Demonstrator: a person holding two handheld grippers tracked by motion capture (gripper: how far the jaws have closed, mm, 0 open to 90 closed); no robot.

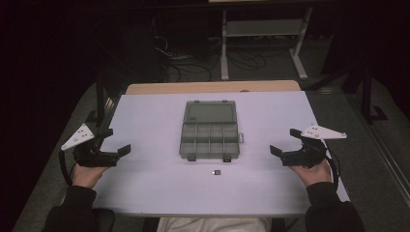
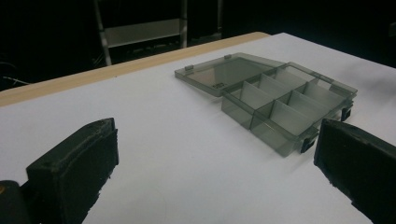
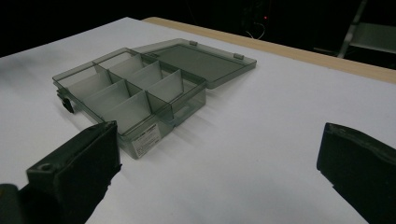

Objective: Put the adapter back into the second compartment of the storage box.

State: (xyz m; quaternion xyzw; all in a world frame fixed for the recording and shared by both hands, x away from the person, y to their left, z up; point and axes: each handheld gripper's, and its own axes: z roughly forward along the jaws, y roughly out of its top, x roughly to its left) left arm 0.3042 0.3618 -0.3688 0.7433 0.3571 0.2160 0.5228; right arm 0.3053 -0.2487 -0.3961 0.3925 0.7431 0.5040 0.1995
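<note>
A smoky grey plastic organiser box lies in the middle of the white table, its lid folded flat away from me and its several compartments empty. A tiny dark part rests on the table just in front of the box. My left gripper sits at the table's left edge, open, jaws empty. My right gripper mirrors it at the right edge, also open and empty. The left gripper view has the box ahead to the right; the right gripper view has the box ahead to the left.
The white sheet covers the table, with a wooden edge at the far side. Beyond it the dark floor holds cables and a white metal frame.
</note>
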